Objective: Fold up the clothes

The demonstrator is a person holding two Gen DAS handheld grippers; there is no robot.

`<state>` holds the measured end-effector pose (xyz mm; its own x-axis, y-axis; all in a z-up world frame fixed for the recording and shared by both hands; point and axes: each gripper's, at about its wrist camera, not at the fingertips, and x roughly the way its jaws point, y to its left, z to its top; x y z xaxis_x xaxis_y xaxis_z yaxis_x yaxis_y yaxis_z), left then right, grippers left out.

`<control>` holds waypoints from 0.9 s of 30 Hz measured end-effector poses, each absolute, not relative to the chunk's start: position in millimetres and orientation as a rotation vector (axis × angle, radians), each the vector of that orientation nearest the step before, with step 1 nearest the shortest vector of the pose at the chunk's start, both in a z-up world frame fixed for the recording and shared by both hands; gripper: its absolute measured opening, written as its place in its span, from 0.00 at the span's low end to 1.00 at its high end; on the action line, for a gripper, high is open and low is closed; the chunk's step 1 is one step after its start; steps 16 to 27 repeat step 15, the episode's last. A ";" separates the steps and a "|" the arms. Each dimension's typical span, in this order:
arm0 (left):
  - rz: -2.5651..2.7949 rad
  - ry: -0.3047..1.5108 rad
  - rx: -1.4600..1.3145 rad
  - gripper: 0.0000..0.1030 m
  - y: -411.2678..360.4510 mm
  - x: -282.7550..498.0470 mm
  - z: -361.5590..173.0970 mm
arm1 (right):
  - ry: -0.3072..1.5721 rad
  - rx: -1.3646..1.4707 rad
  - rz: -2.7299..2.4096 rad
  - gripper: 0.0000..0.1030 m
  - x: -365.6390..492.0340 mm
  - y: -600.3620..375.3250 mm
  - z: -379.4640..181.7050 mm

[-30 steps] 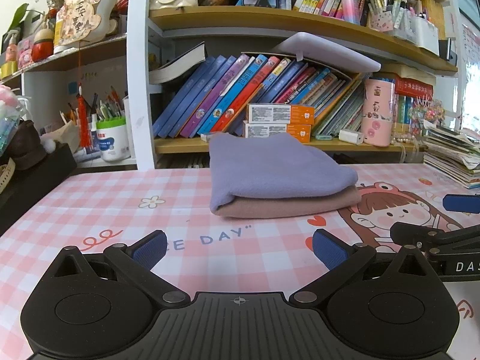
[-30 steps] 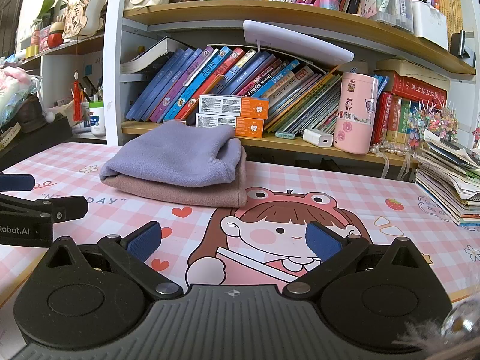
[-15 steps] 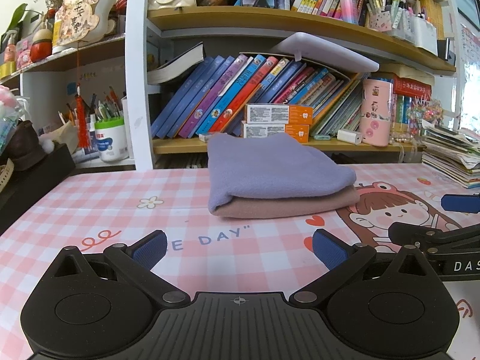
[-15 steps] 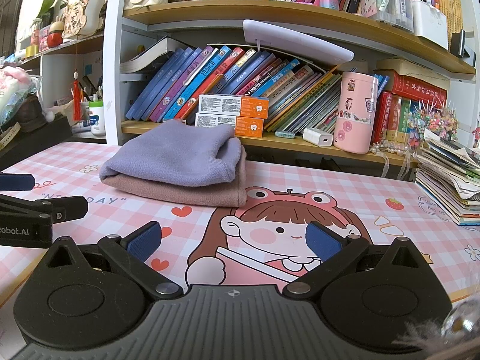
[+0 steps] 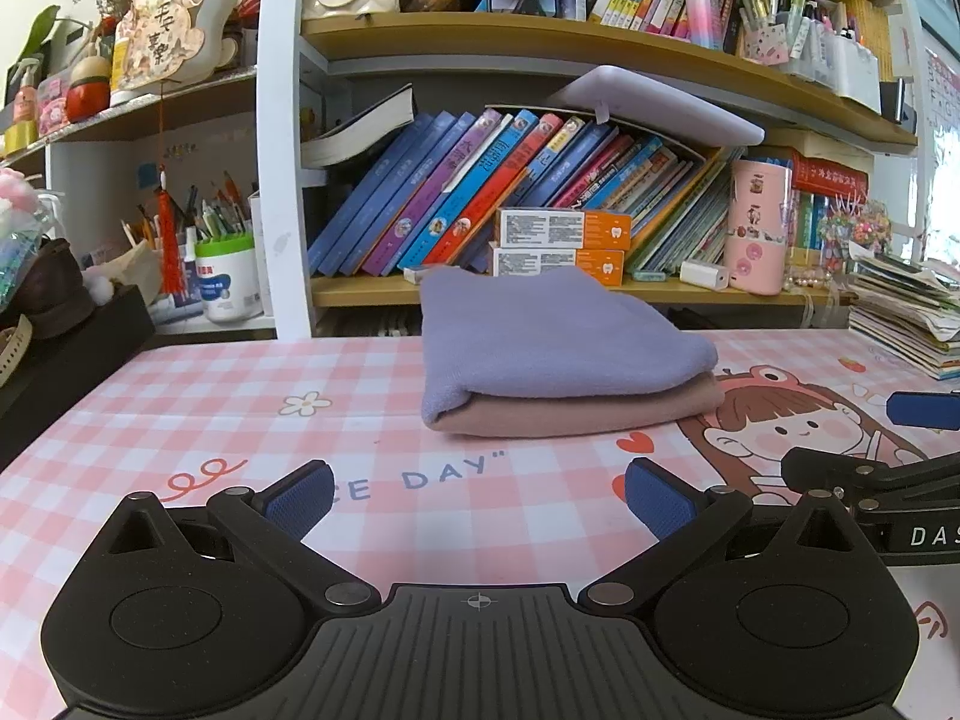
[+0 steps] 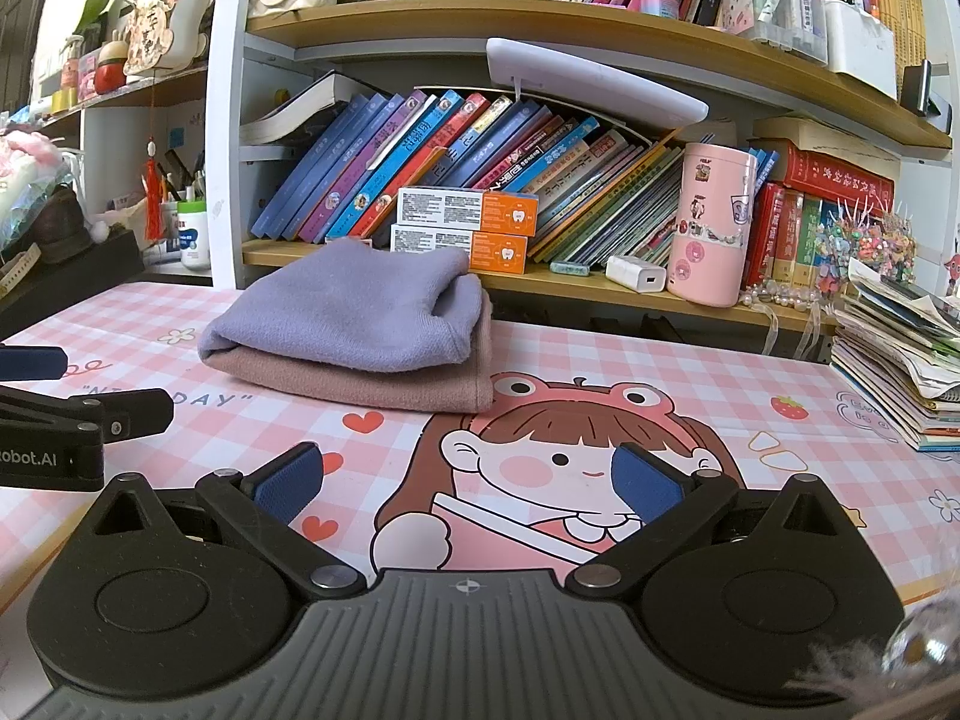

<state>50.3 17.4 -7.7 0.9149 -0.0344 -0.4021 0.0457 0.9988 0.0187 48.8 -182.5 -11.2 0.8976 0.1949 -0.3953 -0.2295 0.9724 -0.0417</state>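
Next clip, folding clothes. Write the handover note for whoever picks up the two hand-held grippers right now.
Left hand-held gripper: open, holding nothing, low over the table.
Right hand-held gripper: open, holding nothing, beside it.
Clothes: purple garment folded and stacked on the pink garment, also folded, at the back of the table by the bookshelf.
Done: both look folded and stacked.
Left: no unfolded clothing in view; perhaps square up the pile.
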 end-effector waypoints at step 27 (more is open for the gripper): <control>-0.046 0.413 0.028 1.00 16.9 49.5 -7.3 | 0.402 -0.089 0.219 1.00 49.4 -182.2 -10.9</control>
